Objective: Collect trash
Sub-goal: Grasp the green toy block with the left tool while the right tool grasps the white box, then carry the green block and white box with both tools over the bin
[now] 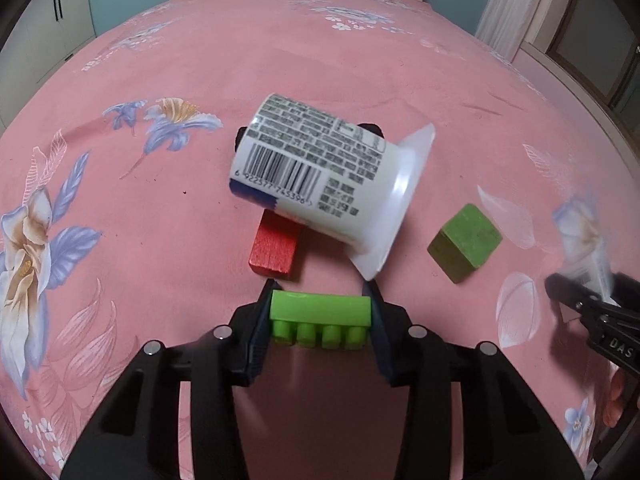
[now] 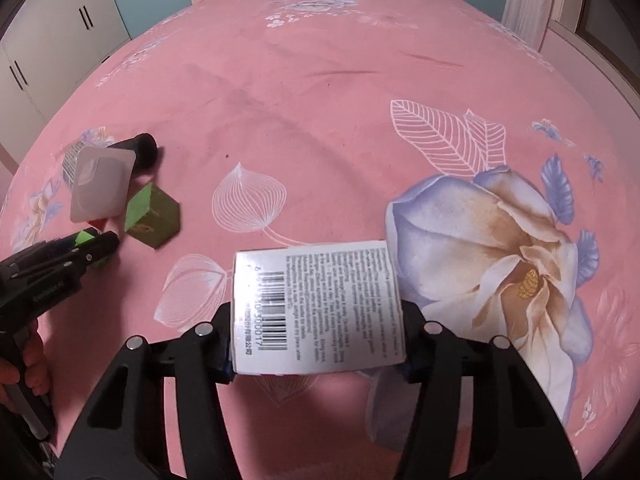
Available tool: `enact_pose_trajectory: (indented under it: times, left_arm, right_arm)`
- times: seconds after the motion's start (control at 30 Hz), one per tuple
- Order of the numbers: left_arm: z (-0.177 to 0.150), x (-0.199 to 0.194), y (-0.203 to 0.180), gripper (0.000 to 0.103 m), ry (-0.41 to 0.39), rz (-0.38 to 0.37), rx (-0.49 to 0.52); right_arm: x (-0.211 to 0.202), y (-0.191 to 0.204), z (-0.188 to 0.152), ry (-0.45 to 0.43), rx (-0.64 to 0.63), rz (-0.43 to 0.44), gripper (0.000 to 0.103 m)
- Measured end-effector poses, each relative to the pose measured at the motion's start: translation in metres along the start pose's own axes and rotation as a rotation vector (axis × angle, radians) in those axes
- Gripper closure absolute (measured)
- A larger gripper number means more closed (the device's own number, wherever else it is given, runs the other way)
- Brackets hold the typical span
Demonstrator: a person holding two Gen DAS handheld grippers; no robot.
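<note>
Both grips look made, so the step in hand is lifting cleanly off the bed (image 1: 320, 52). The left hand-held gripper (image 1: 322, 320) is clamped end to end on a bright green toy brick (image 1: 320, 314), studs facing the camera. It should rise straight up, since the tipped yogurt cup (image 1: 320, 176) lies just beyond its fingertips, one of which seems to touch the cup's rim, and a sideways drift would knock it. The right hand-held gripper (image 2: 318, 320) squeezes a white barcoded box (image 2: 318, 308) across its width; I'd keep the pressure gentle, as thin card may buckle.

Count, over both views — 1 yogurt cup, 1 barcoded box, 1 toy brick, 1 red wooden block (image 1: 276, 246) partly under the cup, 1 green wooden cube (image 1: 464, 242), and 1 black object (image 2: 140, 148) behind the cup, too hidden to name. 2 grippers.
</note>
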State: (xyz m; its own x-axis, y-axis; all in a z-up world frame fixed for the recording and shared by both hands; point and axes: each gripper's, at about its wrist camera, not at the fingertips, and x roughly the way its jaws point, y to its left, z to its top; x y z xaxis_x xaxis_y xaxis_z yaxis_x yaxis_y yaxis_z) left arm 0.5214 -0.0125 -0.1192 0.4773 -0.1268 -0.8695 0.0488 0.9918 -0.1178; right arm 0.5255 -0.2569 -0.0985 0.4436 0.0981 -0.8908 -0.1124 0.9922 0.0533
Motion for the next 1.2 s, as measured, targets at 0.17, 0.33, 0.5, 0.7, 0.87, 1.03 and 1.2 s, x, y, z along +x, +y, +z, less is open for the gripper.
enact_pose_trajectory:
  times: [0.17, 0.33, 0.5, 0.7, 0.87, 1.03, 1.2]
  left_arm:
    - [-0.010, -0.012, 0.001, 0.058, 0.015, -0.026, 0.011]
    - [-0.026, -0.036, -0.001, 0.058, 0.027, -0.030, 0.038]
    - [-0.039, -0.069, -0.001, 0.058, 0.003, -0.008, 0.064]
    - [-0.054, -0.121, -0.002, 0.058, -0.045, -0.009, 0.087]
    - [-0.069, -0.176, -0.005, 0.058, -0.115, -0.009, 0.113]
    - [-0.085, -0.228, -0.002, 0.058, -0.184, 0.006, 0.121]
    - [-0.100, -0.269, -0.003, 0.058, -0.241, 0.016, 0.138]
  right_arm:
    - [-0.011, 0.002, -0.010, 0.001, -0.008, -0.002, 0.046]
    - [-0.031, 0.007, -0.026, 0.002, -0.016, 0.009, 0.046]
    - [-0.059, 0.019, -0.040, -0.013, -0.044, 0.002, 0.046]
    - [-0.106, 0.034, -0.056, -0.052, -0.069, 0.013, 0.046]
    - [-0.155, 0.054, -0.071, -0.109, -0.115, 0.017, 0.046]
    - [-0.204, 0.074, -0.086, -0.170, -0.161, 0.023, 0.046]
    - [-0.244, 0.090, -0.100, -0.218, -0.192, 0.036, 0.046]
